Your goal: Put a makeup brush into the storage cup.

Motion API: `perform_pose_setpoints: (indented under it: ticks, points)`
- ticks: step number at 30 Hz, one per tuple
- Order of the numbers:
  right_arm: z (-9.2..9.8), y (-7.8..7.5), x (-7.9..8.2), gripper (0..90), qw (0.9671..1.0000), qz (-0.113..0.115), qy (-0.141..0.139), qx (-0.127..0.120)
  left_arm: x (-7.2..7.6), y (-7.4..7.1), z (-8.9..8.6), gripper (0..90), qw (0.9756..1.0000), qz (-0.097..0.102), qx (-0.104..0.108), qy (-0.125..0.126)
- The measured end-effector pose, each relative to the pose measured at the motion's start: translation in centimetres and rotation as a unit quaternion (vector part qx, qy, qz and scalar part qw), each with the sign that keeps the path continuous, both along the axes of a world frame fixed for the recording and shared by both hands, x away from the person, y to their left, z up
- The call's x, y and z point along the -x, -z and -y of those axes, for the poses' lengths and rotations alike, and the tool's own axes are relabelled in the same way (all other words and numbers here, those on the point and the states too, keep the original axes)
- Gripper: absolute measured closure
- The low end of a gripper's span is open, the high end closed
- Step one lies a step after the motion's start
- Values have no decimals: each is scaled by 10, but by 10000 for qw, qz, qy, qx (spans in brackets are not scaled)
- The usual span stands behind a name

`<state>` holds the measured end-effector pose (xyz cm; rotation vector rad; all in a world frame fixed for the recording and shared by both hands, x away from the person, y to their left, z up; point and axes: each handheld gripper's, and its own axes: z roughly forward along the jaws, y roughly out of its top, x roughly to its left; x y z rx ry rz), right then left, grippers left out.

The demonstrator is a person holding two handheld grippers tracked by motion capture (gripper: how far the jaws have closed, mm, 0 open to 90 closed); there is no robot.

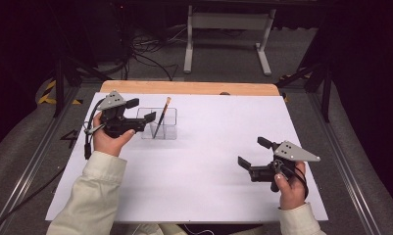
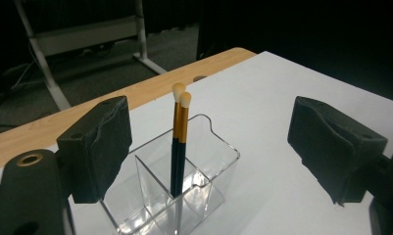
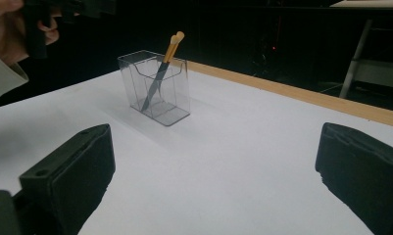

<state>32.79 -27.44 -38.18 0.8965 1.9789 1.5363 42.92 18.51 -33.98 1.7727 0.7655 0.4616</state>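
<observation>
Two brushes (image 2: 180, 132) stand leaning in the clear holder (image 1: 168, 128), in its compartment nearer the left hand-held gripper (image 1: 140, 110). That gripper's jaws spread, nothing between them, just beside holder. Judged: release step done. Right hand-held gripper (image 1: 253, 152) spread, empty, well apart from holder. Next: withdraw left without tipping holder.

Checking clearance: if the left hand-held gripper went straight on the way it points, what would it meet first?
Probably the clear plastic two-compartment holder with two gold-and-black brushes, between the left hand-held gripper's open jaws; depth unclear.
</observation>
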Motion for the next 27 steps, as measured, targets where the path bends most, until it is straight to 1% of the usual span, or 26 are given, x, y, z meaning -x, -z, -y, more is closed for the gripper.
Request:
perform_pose_setpoints:
  ticks: [6, 9, 11, 13, 14, 20, 23, 26, 27]
  points:
    - [0, -5, -11, 17, 9999, 28, -75, -71, 23, -3, -13, 165, 9999, 142, 85, -42]
    - [2, -6, -17, 17, 9999, -7, -104, -113, 32, -5, -17, 168, 9998, 204, -7, -70]
    - [3, -6, -20, 17, 9999, -10, -111, -119, 42, -6, -21, 168, 9997, 234, -7, -4]
    - [4, -6, -23, 17, 9999, -24, -92, -142, 44, -6, -22, 167, 9997, 242, -21, -1]
    - [6, -5, -24, 17, 9998, -48, -86, -161, 49, -4, -25, 167, 9997, 229, 5, 34]
    - [11, -3, -29, 17, 9998, -112, -48, -163, 64, 2, -34, 167, 9993, 305, 154, 128]
    - [14, -1, -31, 17, 9998, -138, -2, -167, 71, 3, -38, 163, 9993, 317, 130, 173]
    - [16, 0, -32, 17, 9997, -148, 19, -167, 74, 5, -41, 158, 9991, 345, 172, 187]
    - [17, 1, -32, 17, 9998, -136, 16, -173, 76, 7, -42, 156, 9991, 323, 204, 193]
